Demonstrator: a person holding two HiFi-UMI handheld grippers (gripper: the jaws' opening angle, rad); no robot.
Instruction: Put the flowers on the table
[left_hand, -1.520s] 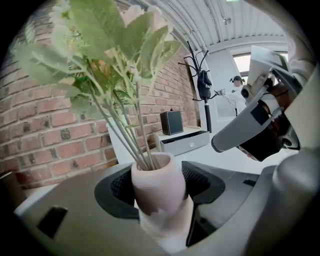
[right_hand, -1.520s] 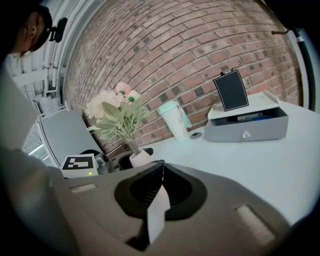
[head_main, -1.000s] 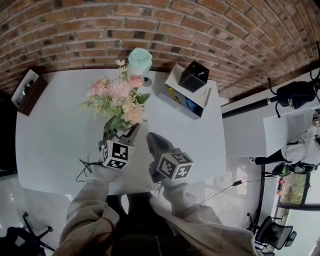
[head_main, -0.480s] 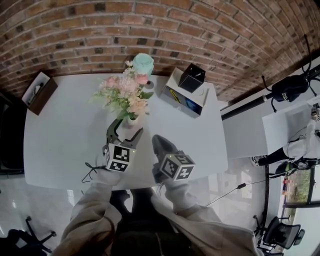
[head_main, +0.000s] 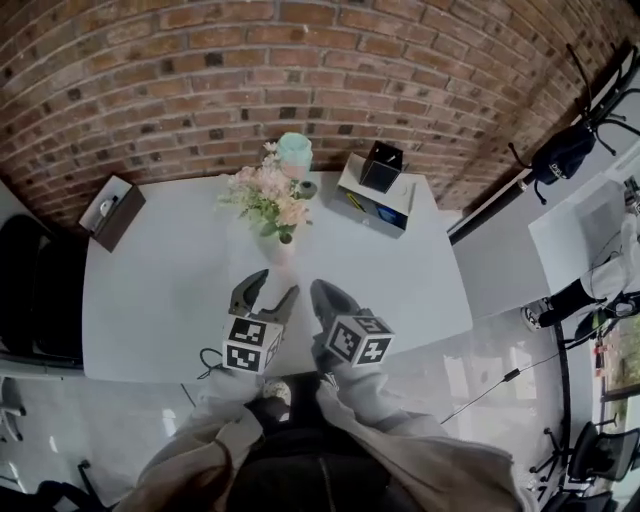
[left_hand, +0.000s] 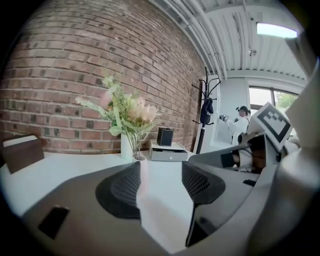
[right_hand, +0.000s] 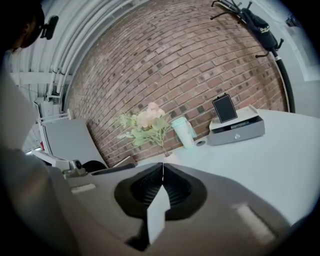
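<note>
Nearest me, my left tongs (head_main: 275, 285) are spread with nothing between them, having just narrowed slightly. My right tongs (head_main: 322, 292) are pressed together. Beyond both, the flowers (head_main: 268, 198) stand upright on the table (head_main: 150, 290), near the brick wall (head_main: 200, 80).

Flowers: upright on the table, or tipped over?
Upright. The flowers stand in their vase on the white table; stems rise straight in the left gripper view.

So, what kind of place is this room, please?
Probably an office or studio: a white table beside a bare brick wall, a grey desk drawer unit on it, and a coat stand nearby.
</note>
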